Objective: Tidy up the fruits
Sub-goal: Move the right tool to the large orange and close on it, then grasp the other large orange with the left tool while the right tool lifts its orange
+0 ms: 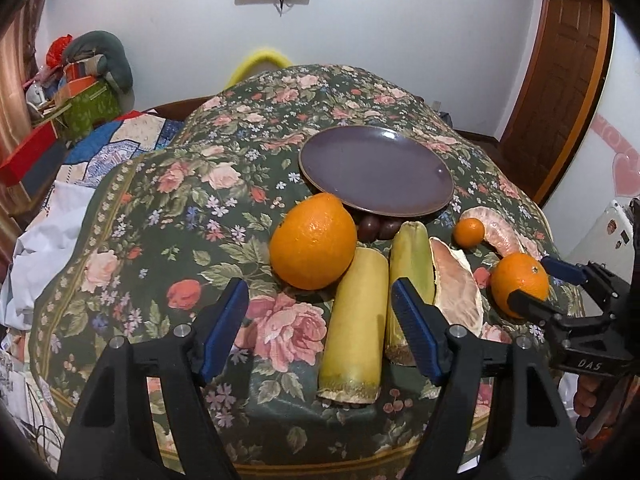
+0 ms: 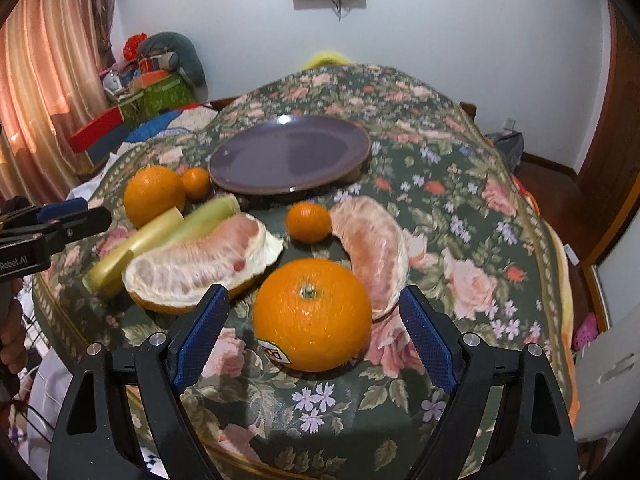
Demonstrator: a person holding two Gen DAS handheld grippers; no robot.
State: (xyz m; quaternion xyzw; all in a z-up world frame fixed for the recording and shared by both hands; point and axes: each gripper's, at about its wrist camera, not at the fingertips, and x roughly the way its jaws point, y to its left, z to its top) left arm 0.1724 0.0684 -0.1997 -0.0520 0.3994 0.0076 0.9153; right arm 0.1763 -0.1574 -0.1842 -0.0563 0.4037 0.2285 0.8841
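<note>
Your right gripper [image 2: 312, 328] is spread wide with the stickered orange [image 2: 312, 314] sitting between its fingers, neither pad touching yet. That orange lies on the flowered surface [image 2: 460, 208] at 6 o'clock from the empty purple plate [image 2: 288, 154], which I judge to be where the fruit belongs.

Expect the orange to be fairly heavy, firm and round, with a waxy skin that will roll or squirt out if you pinch off-centre. Close across its widest girth, at 3 and 9 o'clock on the fruit with the stem up, and squeeze only until it stops shifting.

The small mandarin [image 2: 309, 222] at 12 o'clock from the orange is light and softer; take it gently. The two peeled pomelo pieces, one in its rind [image 2: 200, 264] at 10 o'clock and one bare wedge [image 2: 372, 248] at 1 o'clock, are soft, moist and easily torn. Grip the first by the rind, and hold the bare one across its thick middle with little force.

Your left gripper [image 1: 320, 316] is also wide open, holding nothing, above the near end of a yellow-green stalk [image 1: 356, 324]. That and its twin [image 1: 410, 268] look stiff and smooth; clamp them mid-length. The second large orange [image 1: 312, 242] sits at 11 o'clock from that gripper.
</note>
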